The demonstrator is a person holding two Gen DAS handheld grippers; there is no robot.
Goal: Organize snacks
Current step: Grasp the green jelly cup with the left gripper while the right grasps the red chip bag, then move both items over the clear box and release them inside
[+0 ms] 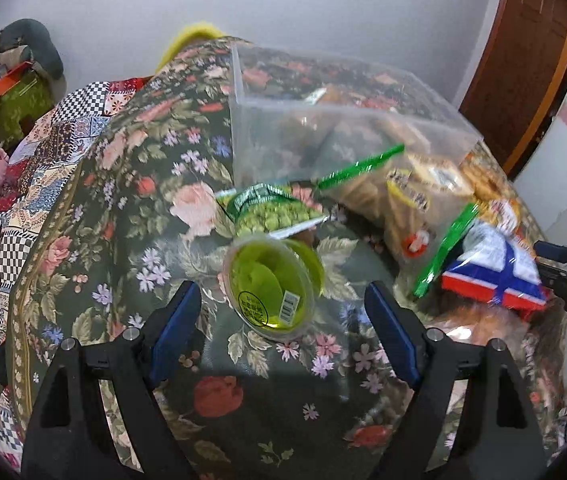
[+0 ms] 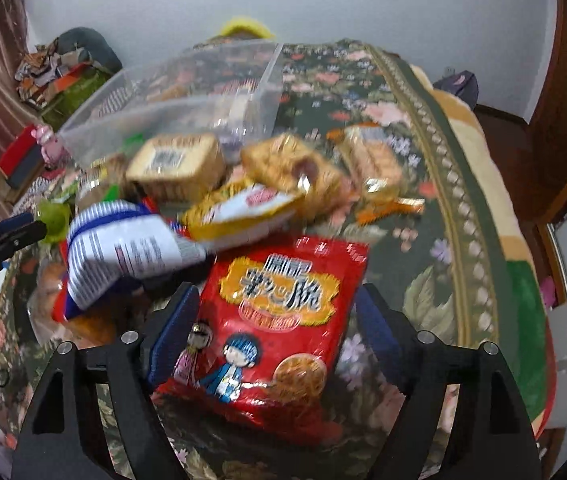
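My left gripper [image 1: 282,289] is open over the floral tablecloth [image 1: 131,184]. A green jelly cup [image 1: 271,292] lies on its side between the blue pads, which do not touch it. A green pea bag [image 1: 271,212] lies just beyond the cup. Past it stands a clear plastic bin [image 1: 323,120] with packets inside. My right gripper [image 2: 277,293] is open and straddles a red cracker bag [image 2: 279,328] lying on the cloth. The bag's left edge is close to the left pad [image 2: 171,332]. A blue, white and red bag [image 2: 123,256] lies to its left.
Several snack packs crowd the cloth beyond the red bag: a yellow-white bag [image 2: 239,212], a biscuit pack [image 2: 179,164] and golden packs [image 2: 295,172]. The clear bin [image 2: 187,100] stands behind them. The table edge [image 2: 495,240] runs down the right. A quilted bed [image 1: 23,184] lies left.
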